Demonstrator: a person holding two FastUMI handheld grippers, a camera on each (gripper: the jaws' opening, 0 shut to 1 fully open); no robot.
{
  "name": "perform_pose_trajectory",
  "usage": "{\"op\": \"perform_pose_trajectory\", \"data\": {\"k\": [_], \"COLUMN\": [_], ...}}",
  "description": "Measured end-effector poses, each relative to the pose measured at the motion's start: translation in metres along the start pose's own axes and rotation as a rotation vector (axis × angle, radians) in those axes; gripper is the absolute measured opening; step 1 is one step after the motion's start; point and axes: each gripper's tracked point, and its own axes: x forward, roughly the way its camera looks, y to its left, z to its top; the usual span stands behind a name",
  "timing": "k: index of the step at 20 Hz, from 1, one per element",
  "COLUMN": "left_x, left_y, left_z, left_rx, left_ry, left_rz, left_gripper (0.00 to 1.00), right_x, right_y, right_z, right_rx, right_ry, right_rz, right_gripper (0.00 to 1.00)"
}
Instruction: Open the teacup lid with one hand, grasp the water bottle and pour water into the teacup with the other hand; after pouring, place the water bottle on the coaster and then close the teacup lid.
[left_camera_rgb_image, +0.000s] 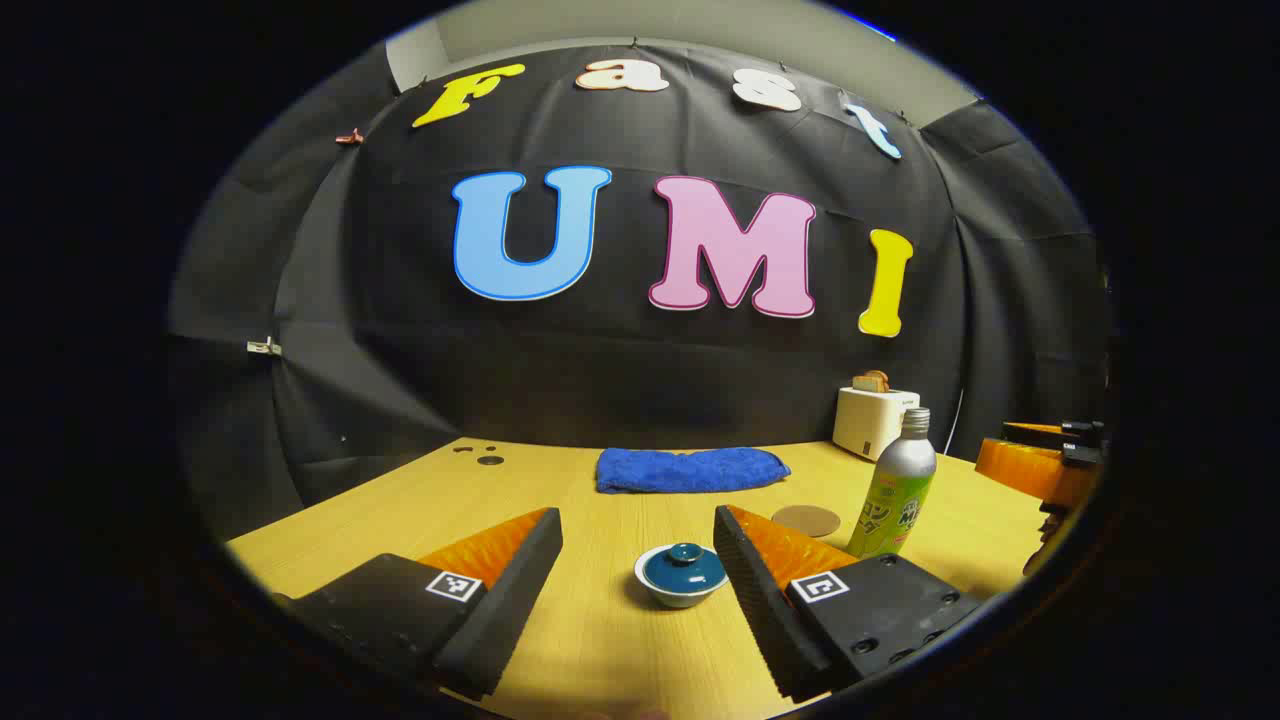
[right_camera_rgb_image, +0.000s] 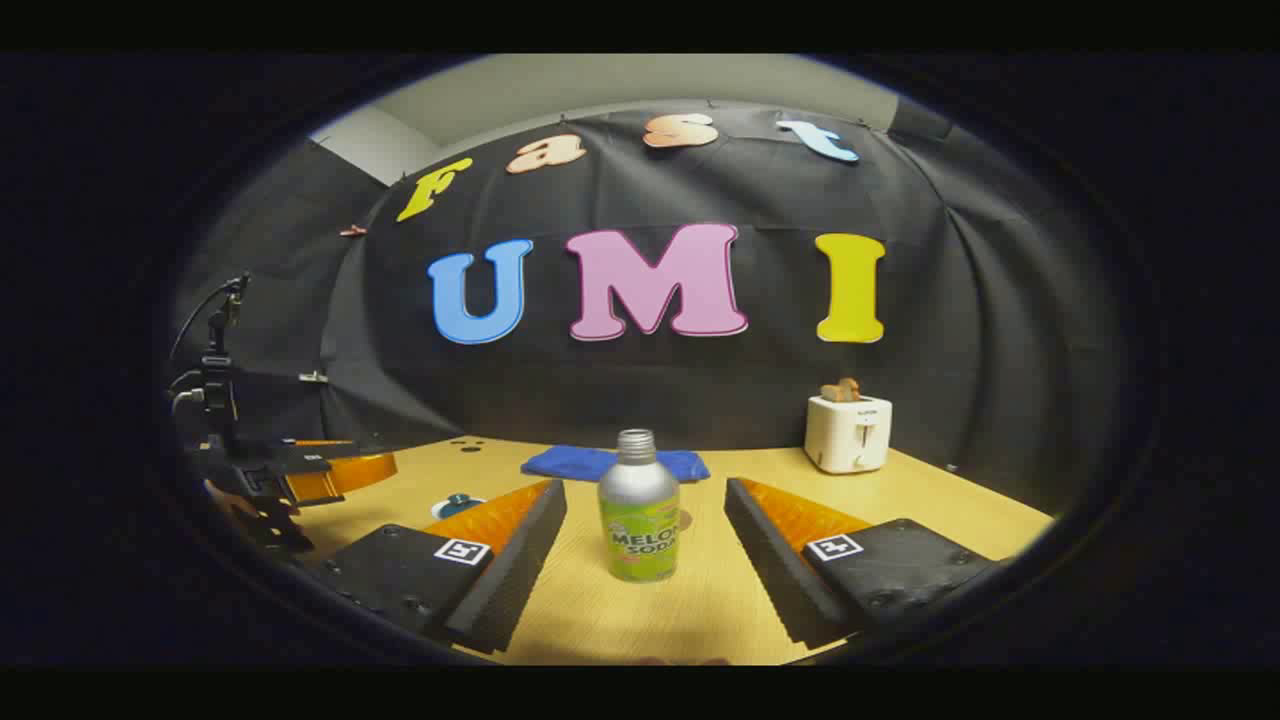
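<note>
dim, sharp, fisheye-warped edges

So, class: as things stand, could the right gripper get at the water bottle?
Probably yes: the right gripper is open, the water bottle stands upright between its fingers, untouched, with bare table ahead.

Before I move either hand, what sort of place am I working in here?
Most likely a staged recording booth set up like a kitchen table, not a real home: black cloth wall behind a wooden table, holding a toaster, a folded blue towel, the lidded teacup and the water bottle.
</note>
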Motion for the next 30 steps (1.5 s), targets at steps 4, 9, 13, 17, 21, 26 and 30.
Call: {"op": "perform_pose_trajectory", "data": {"k": [4,9,13,17,21,26,30], "left_x": [-0.002,-0.001,0.004,0.012,0.028,0.056,0.078], "left_y": [-0.001,-0.009,-0.019,-0.02,-0.028,-0.039,-0.045], "left_z": [-0.006,-0.004,-0.012,-0.019,-0.026,-0.046,-0.057], "left_rx": [0.009,0.018,0.012,0.01,0.003,0.013,0.025], "left_ry": [0.007,0.009,0.017,0.031,0.057,0.125,0.144], "left_rz": [0.0,-0.02,-0.047,-0.047,-0.064,-0.086,-0.098], "left_gripper": [0.96,0.96,0.96,0.96,0.96,0.96,0.9], "right_x": [0.001,0.0,0.002,0.004,0.004,0.002,0.004], "right_y": [0.002,0.0,-0.003,-0.004,-0.004,-0.003,-0.024], "right_z": [-0.01,-0.011,-0.012,-0.017,-0.022,-0.019,-0.027], "right_rx": [0.033,0.032,0.025,0.022,0.026,0.021,0.0], "right_ry": [0.025,0.029,0.02,0.03,0.046,0.025,0.042], "right_rz": [-0.005,-0.014,-0.02,-0.017,-0.017,-0.022,-0.082], "right_gripper": [0.99,0.99,0.99,0.99,0.99,0.99,0.99]}}
